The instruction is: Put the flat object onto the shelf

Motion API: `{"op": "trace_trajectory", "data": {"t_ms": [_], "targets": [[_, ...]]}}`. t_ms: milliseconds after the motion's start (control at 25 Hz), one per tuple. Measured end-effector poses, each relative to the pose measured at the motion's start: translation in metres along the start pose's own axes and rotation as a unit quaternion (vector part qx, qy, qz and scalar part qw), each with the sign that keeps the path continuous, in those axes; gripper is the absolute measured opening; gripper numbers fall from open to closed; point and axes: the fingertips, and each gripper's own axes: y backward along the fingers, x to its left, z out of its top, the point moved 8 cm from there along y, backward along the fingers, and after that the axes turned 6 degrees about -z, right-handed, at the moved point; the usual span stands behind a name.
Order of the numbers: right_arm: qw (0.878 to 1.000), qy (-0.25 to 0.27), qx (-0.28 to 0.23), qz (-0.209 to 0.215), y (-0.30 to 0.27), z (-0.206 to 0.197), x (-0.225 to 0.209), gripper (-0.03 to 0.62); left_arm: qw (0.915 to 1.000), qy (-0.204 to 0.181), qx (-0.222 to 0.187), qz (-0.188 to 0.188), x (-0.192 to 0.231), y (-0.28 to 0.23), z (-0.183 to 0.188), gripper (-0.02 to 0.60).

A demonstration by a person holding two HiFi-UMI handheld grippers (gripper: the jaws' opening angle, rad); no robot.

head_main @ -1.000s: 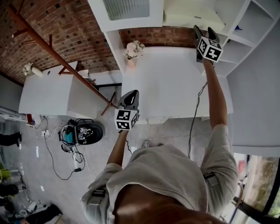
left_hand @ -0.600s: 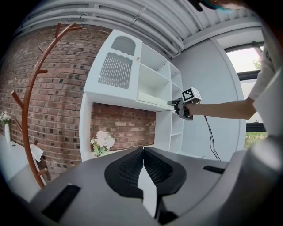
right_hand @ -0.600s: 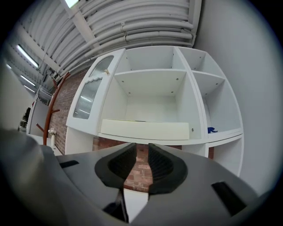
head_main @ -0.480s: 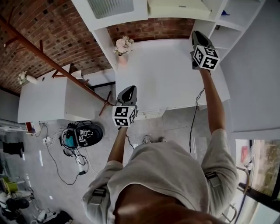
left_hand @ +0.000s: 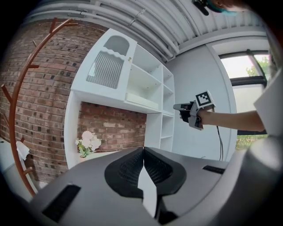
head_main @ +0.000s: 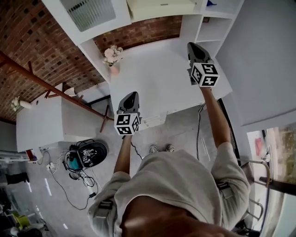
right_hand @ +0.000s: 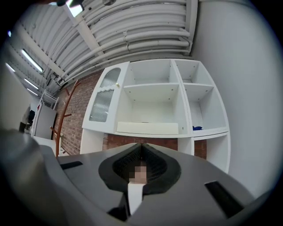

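Observation:
The flat object, a cream slab (right_hand: 148,128), lies on the lower shelf of the white wall unit (right_hand: 152,99); it also shows at the head view's top edge (head_main: 159,7) and in the left gripper view (left_hand: 141,100). My right gripper (head_main: 194,47) is held up in front of the unit, clear of the slab, its jaws closing until they touch, with nothing between them (right_hand: 141,146). My left gripper (head_main: 130,97) hangs lower, above the white counter (head_main: 152,78), shut and empty (left_hand: 143,151). The right gripper (left_hand: 180,107) also appears in the left gripper view.
A vase of pale flowers (head_main: 112,55) stands at the counter's left end. A ribbed-glass cabinet door (head_main: 88,11) is left of the shelves, a small blue thing (right_hand: 197,128) in the right compartment. A red coat rack (head_main: 46,85), a white table (head_main: 46,120) and cables (head_main: 85,155) lie left.
The right gripper's jaws stood apart at the shelf one second ago; they have drawn back from it and closed. The left gripper has hardly moved. The head view has tilted.

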Motion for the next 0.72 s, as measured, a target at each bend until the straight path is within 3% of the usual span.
{"op": "trace_trajectory", "data": {"t_ms": [320,720], "targets": [[1.000,0.008,0.016,-0.012,0.063,-0.023,0.010,0.028,0.9988,-0.005,-0.002,-0.048,-0.025,-0.020,-0.001,0.017],[0.997,0.033,0.048,-0.043,0.130,-0.070,0.007,0.028,0.9969,-0.011,0.010,-0.078,-0.042,-0.033,-0.013,0.017]]}}
